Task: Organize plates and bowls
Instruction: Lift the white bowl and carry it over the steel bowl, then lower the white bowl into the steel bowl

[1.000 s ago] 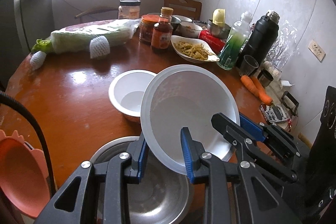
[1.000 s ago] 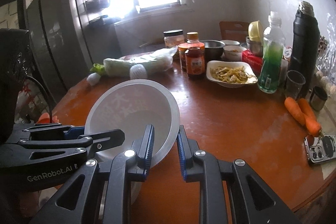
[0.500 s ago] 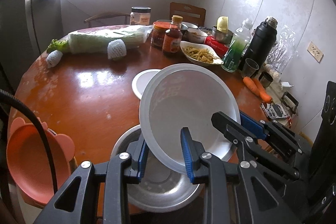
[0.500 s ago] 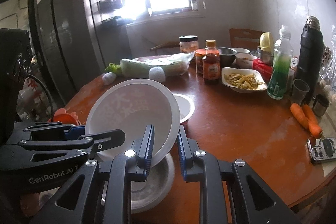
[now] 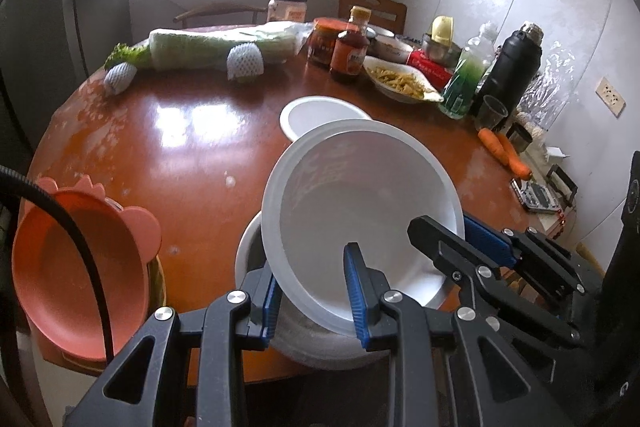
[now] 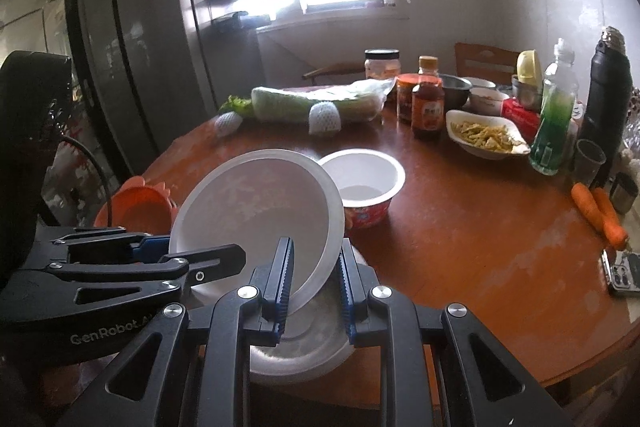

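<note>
- the left gripper [image 5: 312, 301] is clamped on the near rim of the white bowl [image 5: 360, 211]; one blue pad is inside the bowl and one is outside.
- the right gripper [image 6: 314, 285] is clamped on the same white bowl at another part of its rim, so the bowl is pinched from two sides.
- the white bowl is held tilted in the air, with its open side turned toward the cameras.
- right under it sits a metal bowl [image 6: 296, 351] at the near edge of the round table [image 5: 192, 155]. it cannot be told if the two bowls touch.
- the step in hand is judged to be stacking: the white bowl is to be set down into the metal bowl.
- to do it well, the white bowl should first be made level, so it does not slide in crooked.
- both hands should be lowered together and slowly. if one side is dropped first, the thin rim may be bent or may slip out of the pads.
- the pads should be kept tight until the bowl is resting inside, and only then opened.
- the metal bowl is close to the table edge, so it should not be pushed, or it may be knocked off.
- a small paper bowl [image 6: 364, 183] stands just behind and should not be bumped.
- an orange plate [image 5: 80, 267] waits at the left, and may be sorted later.
</note>
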{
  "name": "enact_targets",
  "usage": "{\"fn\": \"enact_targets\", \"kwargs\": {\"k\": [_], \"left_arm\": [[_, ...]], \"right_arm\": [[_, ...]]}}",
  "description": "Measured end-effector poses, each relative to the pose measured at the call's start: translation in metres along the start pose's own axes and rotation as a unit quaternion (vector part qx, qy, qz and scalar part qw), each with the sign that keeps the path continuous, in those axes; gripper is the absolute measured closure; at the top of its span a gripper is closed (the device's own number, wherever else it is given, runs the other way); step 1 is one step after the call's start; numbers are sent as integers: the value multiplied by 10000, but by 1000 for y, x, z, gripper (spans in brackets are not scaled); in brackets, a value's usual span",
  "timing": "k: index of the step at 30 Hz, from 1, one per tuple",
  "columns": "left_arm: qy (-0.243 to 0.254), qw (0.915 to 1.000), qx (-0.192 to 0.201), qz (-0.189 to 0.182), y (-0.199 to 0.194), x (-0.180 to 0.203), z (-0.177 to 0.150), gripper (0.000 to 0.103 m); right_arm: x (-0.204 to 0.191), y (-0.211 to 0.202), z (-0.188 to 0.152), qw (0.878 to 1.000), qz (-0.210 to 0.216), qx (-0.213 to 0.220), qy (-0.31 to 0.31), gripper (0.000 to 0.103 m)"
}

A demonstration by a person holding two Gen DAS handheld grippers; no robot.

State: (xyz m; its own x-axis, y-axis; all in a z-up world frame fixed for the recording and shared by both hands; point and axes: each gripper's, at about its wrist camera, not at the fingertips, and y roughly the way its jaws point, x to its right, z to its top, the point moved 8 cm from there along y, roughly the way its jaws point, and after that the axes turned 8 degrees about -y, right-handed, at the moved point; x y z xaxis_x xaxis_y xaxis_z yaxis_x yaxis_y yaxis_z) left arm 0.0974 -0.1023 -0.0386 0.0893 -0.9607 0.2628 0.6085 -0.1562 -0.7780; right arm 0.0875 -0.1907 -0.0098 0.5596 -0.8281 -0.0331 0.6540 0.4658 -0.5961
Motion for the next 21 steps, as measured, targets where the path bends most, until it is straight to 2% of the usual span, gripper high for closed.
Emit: {"fn": "enact_targets", "kwargs": {"k": [21], "left_arm": [[99,9991,-363,181,25,-5,-21,74]], "right_arm": [[0,13,-26,9993,183,-332,63,79]]}}
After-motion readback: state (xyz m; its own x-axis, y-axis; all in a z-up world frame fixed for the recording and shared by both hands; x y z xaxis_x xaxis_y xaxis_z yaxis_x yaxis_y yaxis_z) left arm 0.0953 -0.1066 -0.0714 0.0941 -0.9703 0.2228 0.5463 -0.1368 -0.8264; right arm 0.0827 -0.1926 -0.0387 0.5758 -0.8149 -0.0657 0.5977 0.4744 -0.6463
